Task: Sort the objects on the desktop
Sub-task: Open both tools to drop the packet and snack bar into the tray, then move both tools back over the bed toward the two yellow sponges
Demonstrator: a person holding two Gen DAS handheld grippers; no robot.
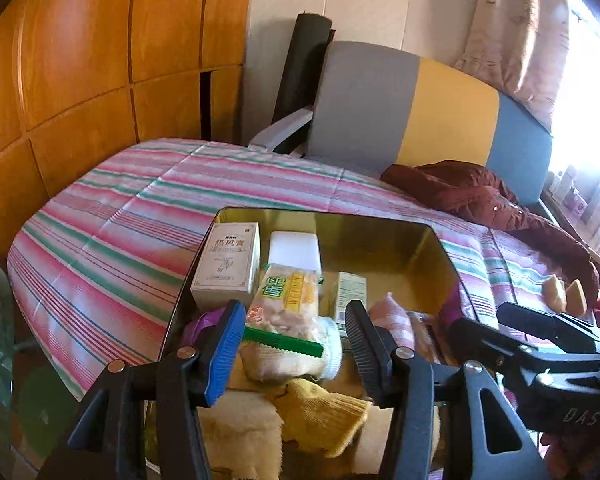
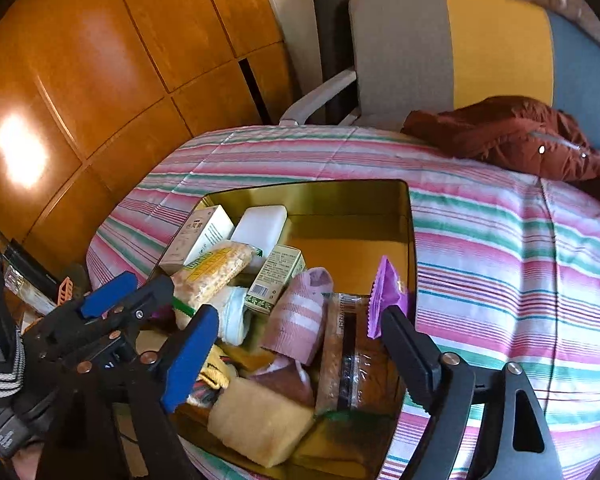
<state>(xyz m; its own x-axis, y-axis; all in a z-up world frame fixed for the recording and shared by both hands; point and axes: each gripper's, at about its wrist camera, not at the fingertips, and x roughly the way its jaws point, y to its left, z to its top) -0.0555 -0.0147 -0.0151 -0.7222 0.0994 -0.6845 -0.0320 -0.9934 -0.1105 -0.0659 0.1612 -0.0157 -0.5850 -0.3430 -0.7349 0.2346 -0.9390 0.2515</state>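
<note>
A gold tin box (image 1: pixel 380 228) (image 2: pixel 340 194) sits on the striped bedcover and holds several items: a white medicine carton (image 1: pixel 228 262) (image 2: pixel 198 236), a white block (image 1: pixel 294 250) (image 2: pixel 260 226), a snack bag (image 1: pixel 288 308) (image 2: pixel 212 270), a small green carton (image 1: pixel 350 290) (image 2: pixel 276 278), a pink striped sock (image 2: pixel 300 316), yellow sponges (image 2: pixel 260 420). My left gripper (image 1: pixel 296 344) is open over the snack bag, jaws wide apart. My right gripper (image 2: pixel 296 356) is open above the box; a purple wrapper (image 2: pixel 386 296) rests by its right finger.
The striped bedcover (image 1: pixel 120 220) (image 2: pixel 480 240) spreads around the box. A dark red jacket (image 1: pixel 480 196) (image 2: pixel 512 136) lies at the far right. A grey, yellow and blue sofa (image 1: pixel 420 112) and orange wooden panels (image 1: pixel 80 60) stand behind. The right gripper's body (image 1: pixel 540 344) shows beside the left one.
</note>
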